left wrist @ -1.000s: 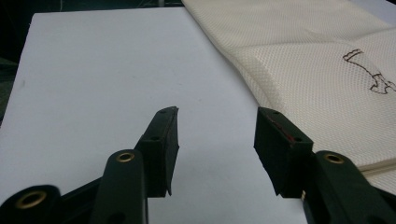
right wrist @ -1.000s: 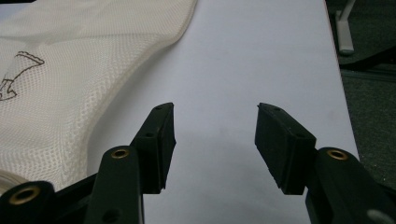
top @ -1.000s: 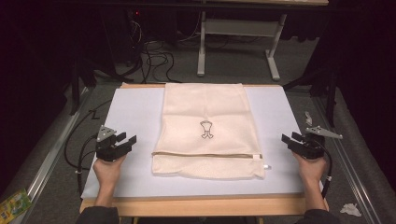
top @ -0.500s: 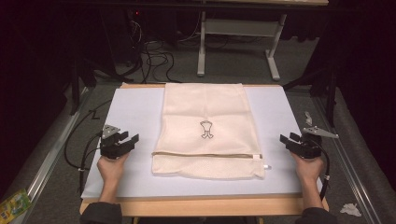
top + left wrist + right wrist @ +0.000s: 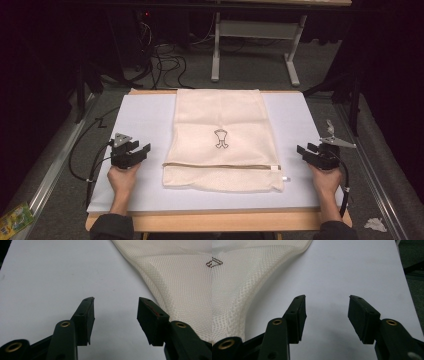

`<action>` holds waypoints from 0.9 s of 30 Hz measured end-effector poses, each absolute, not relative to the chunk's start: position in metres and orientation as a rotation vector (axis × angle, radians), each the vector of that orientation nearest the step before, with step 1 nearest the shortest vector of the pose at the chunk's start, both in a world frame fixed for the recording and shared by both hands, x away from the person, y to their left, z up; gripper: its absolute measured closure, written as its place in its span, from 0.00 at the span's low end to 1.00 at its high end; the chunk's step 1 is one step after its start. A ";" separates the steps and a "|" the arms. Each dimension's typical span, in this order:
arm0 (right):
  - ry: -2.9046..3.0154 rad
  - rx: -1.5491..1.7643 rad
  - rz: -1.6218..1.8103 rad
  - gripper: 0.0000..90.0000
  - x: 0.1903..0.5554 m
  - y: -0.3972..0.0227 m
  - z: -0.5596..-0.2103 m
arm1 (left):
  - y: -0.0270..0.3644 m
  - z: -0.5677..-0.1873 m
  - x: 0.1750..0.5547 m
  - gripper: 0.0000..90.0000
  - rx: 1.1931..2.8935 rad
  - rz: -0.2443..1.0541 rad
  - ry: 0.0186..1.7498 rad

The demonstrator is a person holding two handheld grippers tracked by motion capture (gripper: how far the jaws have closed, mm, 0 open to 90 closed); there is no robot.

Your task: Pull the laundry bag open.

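Cream mesh bag [image 5: 222,140] lies flat in the middle of the white mat [image 5: 145,115], zip [image 5: 220,165] running across near the edge closest to the person, small dark logo [image 5: 220,138] at its centre. Left gripper [image 5: 141,151] sits at about 8 o'clock from the logo, right gripper [image 5: 306,151] at about 4 o'clock, both just off the bag's sides. Jaws on both are apart with nothing between them, the left ones having just spread a touch more.

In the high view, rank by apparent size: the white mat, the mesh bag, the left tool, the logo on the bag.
1. white mat
2. mesh bag
3. left tool
4. logo, smallest; though printed farther from the camera than the tool, the gap looks safe.
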State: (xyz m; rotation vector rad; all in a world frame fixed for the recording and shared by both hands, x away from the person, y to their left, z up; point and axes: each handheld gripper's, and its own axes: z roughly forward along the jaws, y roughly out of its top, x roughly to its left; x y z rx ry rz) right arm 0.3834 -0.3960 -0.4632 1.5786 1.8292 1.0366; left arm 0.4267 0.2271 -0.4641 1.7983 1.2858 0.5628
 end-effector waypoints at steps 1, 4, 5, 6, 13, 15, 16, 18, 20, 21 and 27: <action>1.835 1.570 1.019 0.55 0.384 -0.395 -0.464 | 0.227 -0.465 0.427 0.54 1.802 0.570 1.285; 1.855 1.549 0.975 0.55 0.385 -0.391 -0.465 | 0.225 -0.467 0.428 0.54 1.806 0.594 1.290; 1.856 1.549 0.973 0.55 0.386 -0.390 -0.466 | 0.225 -0.467 0.428 0.54 1.810 0.597 1.290; 1.857 1.546 0.974 0.55 0.386 -0.390 -0.466 | 0.225 -0.468 0.429 0.54 1.812 0.602 1.291; 1.872 1.542 0.964 0.55 0.389 -0.385 -0.470 | 0.222 -0.471 0.430 0.54 1.811 0.627 1.284; 1.872 1.540 0.967 0.55 0.389 -0.384 -0.471 | 0.222 -0.473 0.431 0.54 1.807 0.632 1.285; 1.873 1.538 0.970 0.55 0.389 -0.384 -0.472 | 0.221 -0.473 0.431 0.54 1.807 0.630 1.285; 1.867 1.537 0.982 0.55 0.389 -0.383 -0.473 | 0.221 -0.474 0.431 0.54 1.800 0.639 1.288; 1.863 1.531 0.990 0.55 0.388 -0.383 -0.474 | 0.221 -0.475 0.430 0.54 1.801 0.640 1.287; 1.862 1.529 0.993 0.55 0.387 -0.383 -0.474 | 0.220 -0.476 0.430 0.54 1.804 0.648 1.285; 1.845 1.532 1.017 0.54 0.386 -0.385 -0.475 | 0.219 -0.482 0.428 0.53 1.814 0.674 1.273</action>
